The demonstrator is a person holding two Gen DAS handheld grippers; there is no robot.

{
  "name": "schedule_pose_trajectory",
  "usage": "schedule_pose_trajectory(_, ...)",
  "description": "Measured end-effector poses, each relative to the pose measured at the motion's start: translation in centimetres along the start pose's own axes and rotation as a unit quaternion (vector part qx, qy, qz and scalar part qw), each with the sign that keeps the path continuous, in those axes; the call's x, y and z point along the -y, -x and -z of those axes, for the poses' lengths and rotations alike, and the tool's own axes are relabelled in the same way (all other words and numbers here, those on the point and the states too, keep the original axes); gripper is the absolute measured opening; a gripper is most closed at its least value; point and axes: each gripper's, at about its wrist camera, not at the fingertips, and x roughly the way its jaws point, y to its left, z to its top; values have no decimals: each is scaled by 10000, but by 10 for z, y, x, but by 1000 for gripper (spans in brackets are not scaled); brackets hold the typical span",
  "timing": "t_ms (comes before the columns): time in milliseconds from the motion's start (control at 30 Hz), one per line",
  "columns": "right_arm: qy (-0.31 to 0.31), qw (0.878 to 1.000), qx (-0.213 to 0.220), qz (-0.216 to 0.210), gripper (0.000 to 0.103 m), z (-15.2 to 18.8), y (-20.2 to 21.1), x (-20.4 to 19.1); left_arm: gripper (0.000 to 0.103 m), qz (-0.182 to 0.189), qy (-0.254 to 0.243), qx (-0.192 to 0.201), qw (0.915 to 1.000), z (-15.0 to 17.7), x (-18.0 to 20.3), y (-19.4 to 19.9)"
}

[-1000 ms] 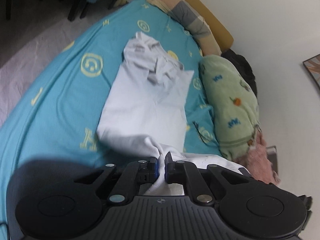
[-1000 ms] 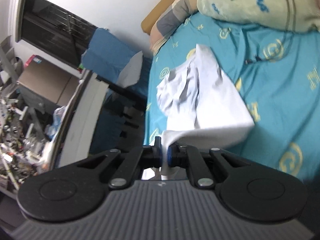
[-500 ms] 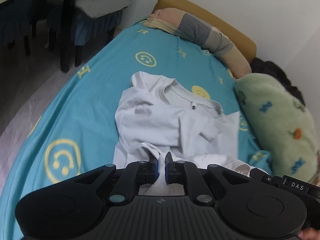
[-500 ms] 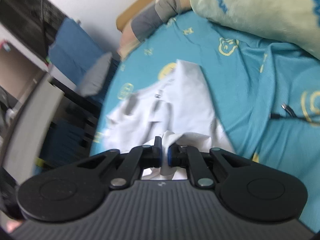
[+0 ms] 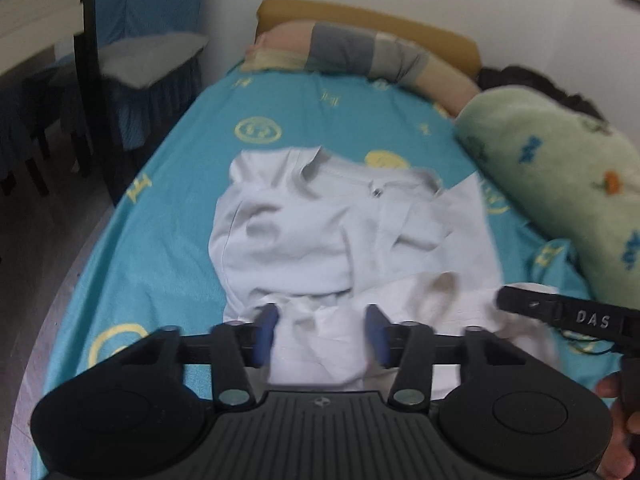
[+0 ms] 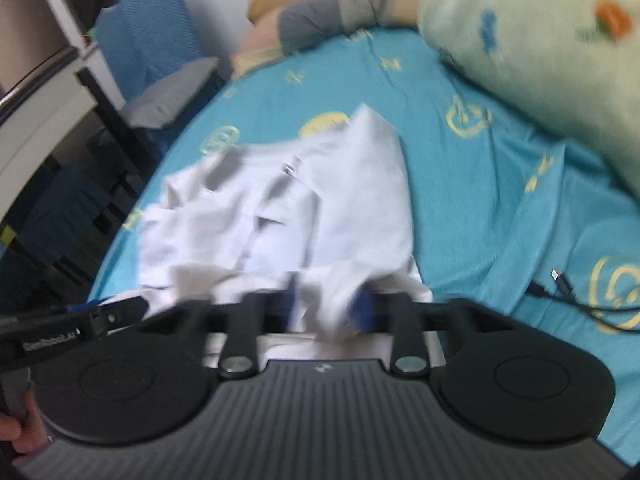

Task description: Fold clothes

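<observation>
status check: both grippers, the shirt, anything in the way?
Left gripper open, right gripper open. White shirt half-folded on bed, hem between fingers. USB cable beside shirt, apart.

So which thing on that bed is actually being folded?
Start at the bed with the turquoise smiley-print sheet. In its middle lies a white shirt, crumpled, collar towards the headboard. It is the only plain white cloth there; the blanket beside it is green and fluffy.

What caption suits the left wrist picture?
Open left tool over a white shirt on the blue bedsheet.
</observation>
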Motion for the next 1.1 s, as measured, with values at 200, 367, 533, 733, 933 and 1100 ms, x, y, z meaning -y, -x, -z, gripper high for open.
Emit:
schedule_pose_trajectory(200, 425, 9970, 645, -16, 75, -2, 76, -27, 84, -179, -561, 1051, 9927, 16, 31, 91)
schedule_pose_trajectory(367, 509, 9939, 971, -57, 75, 13, 133, -38, 91, -39, -795, 1461, 9861, 44, 54, 142)
schedule_pose_trajectory(533, 525, 9898, 1323, -42, 75, 43, 167, -36, 94, 120, -565, 1585, 9857, 74, 58, 154)
schedule_pose_trajectory(733, 544, 9880, 1442, 67, 75, 70, 166, -27, 94, -30, -651, 1544, 9858, 96, 60, 148)
schedule_pose_trajectory(933, 523, 9907, 1252, -47, 75, 74, 156, -27, 95, -72, -760, 1455, 9864, 100, 65, 136)
schedule_pose_trajectory(1100, 505, 9926, 1093, -142, 75, 77, 148, -27, 96, 186, -291, 859, 9957, 95, 50, 118)
